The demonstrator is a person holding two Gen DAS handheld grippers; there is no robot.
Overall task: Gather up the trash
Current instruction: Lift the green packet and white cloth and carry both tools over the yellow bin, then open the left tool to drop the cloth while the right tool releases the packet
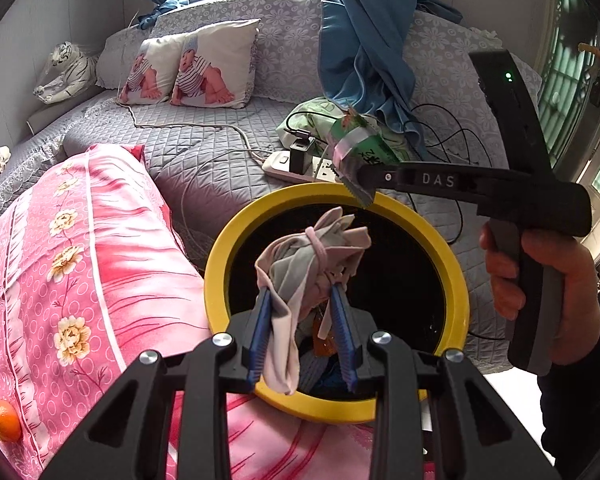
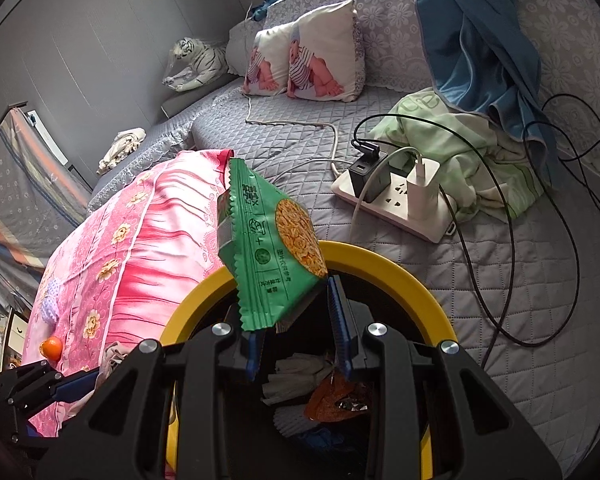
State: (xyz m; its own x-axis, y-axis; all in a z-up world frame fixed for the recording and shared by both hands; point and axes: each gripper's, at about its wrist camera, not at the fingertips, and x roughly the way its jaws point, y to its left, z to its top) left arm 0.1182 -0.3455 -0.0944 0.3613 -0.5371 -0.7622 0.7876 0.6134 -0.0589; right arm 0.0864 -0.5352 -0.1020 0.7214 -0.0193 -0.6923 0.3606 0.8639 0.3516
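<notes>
Left gripper [image 1: 304, 312], frame centre, clamped on a knotted pink-grey cloth bundle [image 1: 308, 256] over the round yellow-rimmed black bin [image 1: 216, 264]. Right gripper [image 2: 296, 320], lower centre, clamped on a green crinkled snack wrapper [image 2: 272, 248].

The left gripper [image 1: 304, 312] pointed steeply downward, its jaws pressed on something soft. The right gripper [image 2: 296, 320] also tilted down, jaws narrow and gripping. A hand [image 1: 540, 276] held the right gripper's handle.
</notes>
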